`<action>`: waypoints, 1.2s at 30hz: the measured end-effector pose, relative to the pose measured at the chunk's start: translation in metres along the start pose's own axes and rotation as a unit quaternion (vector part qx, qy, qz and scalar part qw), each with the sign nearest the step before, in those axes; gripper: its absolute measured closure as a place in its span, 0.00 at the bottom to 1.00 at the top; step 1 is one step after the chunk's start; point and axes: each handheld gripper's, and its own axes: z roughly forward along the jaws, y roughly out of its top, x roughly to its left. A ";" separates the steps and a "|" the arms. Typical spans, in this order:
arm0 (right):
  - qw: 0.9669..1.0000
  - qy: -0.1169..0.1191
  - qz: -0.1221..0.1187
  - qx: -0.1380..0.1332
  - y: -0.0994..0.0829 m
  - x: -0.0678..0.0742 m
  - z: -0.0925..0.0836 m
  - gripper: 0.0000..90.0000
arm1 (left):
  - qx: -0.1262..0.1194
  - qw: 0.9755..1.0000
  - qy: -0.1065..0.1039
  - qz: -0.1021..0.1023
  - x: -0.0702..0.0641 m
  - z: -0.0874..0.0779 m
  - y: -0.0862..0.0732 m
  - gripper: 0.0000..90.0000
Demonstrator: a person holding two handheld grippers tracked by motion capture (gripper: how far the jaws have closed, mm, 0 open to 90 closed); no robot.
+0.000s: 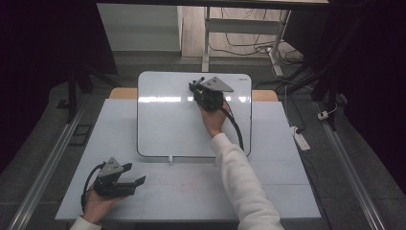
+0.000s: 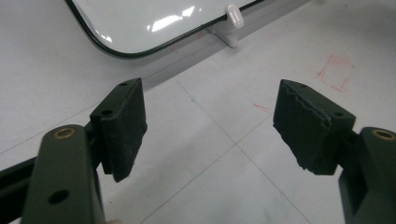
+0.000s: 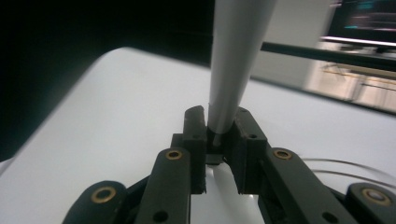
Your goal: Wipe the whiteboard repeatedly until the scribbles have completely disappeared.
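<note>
Right gripper (image 1: 197, 85) fingers clamped on a grey marker (image 3: 233, 60) over the whiteboard (image 1: 163, 129); left gripper (image 1: 136, 178) fingers apart above the tabletop (image 1: 201, 191).

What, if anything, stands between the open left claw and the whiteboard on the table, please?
Nothing visible does. The left claw hangs open over bare table, and the whiteboard lies just beyond, only its small white clip at the near edge. The right claw grips a grey marker over the board.
</note>
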 end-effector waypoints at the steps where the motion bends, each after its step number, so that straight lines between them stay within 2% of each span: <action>1: 1.000 -0.008 0.010 -0.006 0.000 -0.004 -0.002 0.86 | -0.001 1.000 0.000 -0.001 0.000 0.000 0.000 0.29; 2: 1.000 -0.004 0.019 -0.008 0.000 -0.006 -0.002 0.86 | -0.001 1.000 0.000 -0.001 0.000 0.000 0.000 0.29; 3: 1.000 -0.007 0.018 -0.009 -0.001 -0.003 -0.002 0.86 | 0.000 1.000 0.000 -0.001 0.001 0.000 0.000 0.29; 5: 1.000 0.017 -0.002 0.000 -0.002 0.006 0.001 0.86 | 0.000 1.000 0.000 -0.001 0.001 0.001 0.000 0.29; 7: 0.999 0.016 -0.028 0.007 -0.003 0.011 0.001 0.86 | 0.001 1.000 0.000 0.000 0.000 0.001 0.000 0.29; 8: 1.000 0.016 -0.021 0.007 -0.002 0.008 0.001 0.86 | 0.001 1.000 0.000 0.001 0.000 0.001 0.000 0.29; 10: 1.000 -0.015 -0.004 0.001 0.000 -0.004 -0.005 0.86 | -0.002 1.000 0.000 -0.001 0.000 -0.001 0.000 0.29; 12: 0.999 -0.036 0.020 -0.010 0.002 -0.017 -0.010 0.86 | -0.003 1.000 0.001 -0.002 0.001 -0.001 0.000 0.29; 14: 0.999 -0.041 0.029 -0.016 0.004 -0.021 -0.011 0.86 | -0.002 1.000 0.000 -0.002 0.001 0.000 0.000 0.29; 15: 0.999 -0.039 0.026 -0.017 0.004 -0.019 -0.009 0.86 | -0.001 1.000 0.000 -0.002 0.001 0.000 0.000 0.29; 18: 1.000 0.007 0.004 -0.006 0.002 -0.005 0.000 0.86 | 0.000 1.000 -0.001 0.000 0.001 0.001 0.001 0.29; 19: 1.000 0.011 -0.006 -0.004 0.001 -0.002 0.002 0.86 | 0.000 1.000 -0.001 0.000 0.001 0.001 0.001 0.29; 20: 1.000 0.008 -0.008 -0.003 0.002 -0.002 0.002 0.86 | 0.000 1.000 0.000 -0.001 0.001 0.001 0.001 0.29; 23: 0.999 -0.022 0.021 -0.019 0.005 -0.013 -0.001 0.86 | 0.000 1.000 -0.001 -0.002 0.002 0.001 0.000 0.29; 25: 0.999 -0.019 0.034 -0.021 0.005 -0.016 -0.002 0.86 | 0.001 1.000 -0.001 -0.003 0.002 0.001 0.000 0.29; 26: 0.999 -0.010 0.027 -0.017 0.004 -0.013 -0.001 0.86 | 0.001 1.000 -0.002 -0.003 0.002 0.002 0.000 0.29; 28: 1.000 0.027 0.010 -0.002 0.001 -0.004 0.002 0.86 | 0.002 1.000 -0.001 -0.001 0.002 0.003 0.000 0.29; 29: 0.999 0.036 0.002 0.001 0.000 -0.002 0.003 0.86 | 0.002 1.000 -0.001 0.000 0.002 0.002 0.000 0.29; 30: 0.999 0.036 -0.003 0.004 0.000 -0.002 0.002 0.86 | 0.001 1.000 -0.001 0.000 0.001 0.002 0.000 0.29; 31: 1.000 0.026 0.001 0.001 0.002 -0.006 0.001 0.86 | 0.000 1.000 -0.001 0.000 0.001 0.001 0.000 0.29; 33: 1.000 -0.012 0.020 -0.009 0.005 -0.022 -0.007 0.86 | -0.002 1.000 0.000 -0.001 0.002 0.000 -0.001 0.29; 35: 0.998 -0.043 0.044 -0.020 0.007 -0.039 -0.015 0.86 | -0.003 1.000 0.000 -0.003 0.003 0.000 -0.001 0.29; 36: 0.997 -0.049 0.050 -0.023 0.008 -0.044 -0.018 0.86 | -0.002 1.000 0.000 -0.003 0.003 0.000 0.000 0.29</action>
